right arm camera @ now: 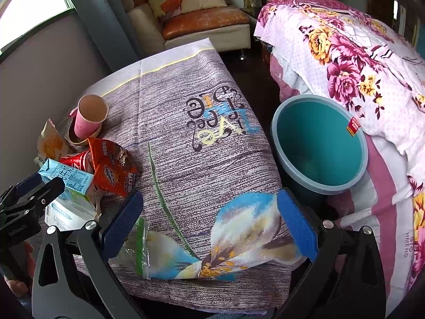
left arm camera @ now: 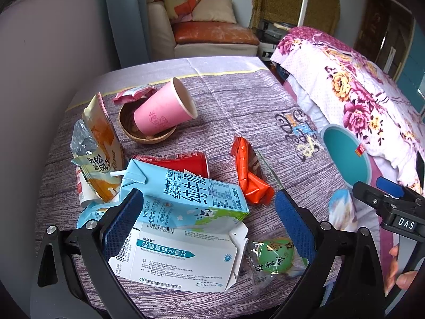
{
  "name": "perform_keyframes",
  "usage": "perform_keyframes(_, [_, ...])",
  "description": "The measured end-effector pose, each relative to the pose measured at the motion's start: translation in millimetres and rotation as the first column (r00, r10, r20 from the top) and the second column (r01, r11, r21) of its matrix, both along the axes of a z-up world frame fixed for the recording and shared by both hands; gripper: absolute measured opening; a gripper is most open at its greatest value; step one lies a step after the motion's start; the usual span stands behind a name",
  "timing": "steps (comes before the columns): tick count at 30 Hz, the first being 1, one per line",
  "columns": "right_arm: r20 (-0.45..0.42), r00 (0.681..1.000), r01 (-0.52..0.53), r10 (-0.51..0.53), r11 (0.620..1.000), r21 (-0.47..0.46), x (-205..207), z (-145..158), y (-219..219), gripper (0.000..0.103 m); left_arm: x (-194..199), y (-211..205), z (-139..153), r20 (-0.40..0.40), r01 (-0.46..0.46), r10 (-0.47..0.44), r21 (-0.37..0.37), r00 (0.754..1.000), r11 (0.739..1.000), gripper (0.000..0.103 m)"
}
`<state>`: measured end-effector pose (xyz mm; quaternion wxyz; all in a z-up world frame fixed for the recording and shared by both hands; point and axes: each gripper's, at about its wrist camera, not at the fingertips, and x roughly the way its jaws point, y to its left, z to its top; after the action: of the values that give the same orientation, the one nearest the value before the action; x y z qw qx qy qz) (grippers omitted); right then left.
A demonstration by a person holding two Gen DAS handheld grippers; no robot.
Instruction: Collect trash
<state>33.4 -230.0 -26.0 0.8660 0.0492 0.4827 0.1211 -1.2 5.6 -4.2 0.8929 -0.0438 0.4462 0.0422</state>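
Note:
Trash lies on the left of the cloth-covered table point(left arm camera: 239, 101). A blue milk carton point(left arm camera: 186, 194) lies on a white medicine box point(left arm camera: 180, 263), between the open jaws of my left gripper point(left arm camera: 209, 212). Around it lie a red can point(left arm camera: 183, 162), an orange wrapper point(left arm camera: 249, 175), a yellow snack bag point(left arm camera: 103, 143), a green-labelled clear packet point(left arm camera: 273, 255), and a pink paper cup point(left arm camera: 164, 109) tipped in a wooden bowl point(left arm camera: 132, 130). My right gripper point(right arm camera: 209, 212) is open and empty above the table's near right corner. The teal bin point(right arm camera: 318, 141) stands on the floor just right of the table.
A bed with a floral quilt point(right arm camera: 358, 61) presses against the bin's right side. A sofa with cushions point(right arm camera: 191, 18) stands beyond the table. A grey wall point(left arm camera: 47, 66) borders the table's left side. The clear packet point(right arm camera: 138, 247) lies by my right gripper's left finger.

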Motion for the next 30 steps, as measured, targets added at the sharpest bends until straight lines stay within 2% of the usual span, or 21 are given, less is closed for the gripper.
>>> perform_keyframes(30, [-0.031, 1.0, 0.006, -0.005, 1.0, 0.007, 4, -8, -2, 0.097, 3, 4, -12, -0.016, -0.004, 0.004, 0.004, 1.0, 1.0, 0.099])
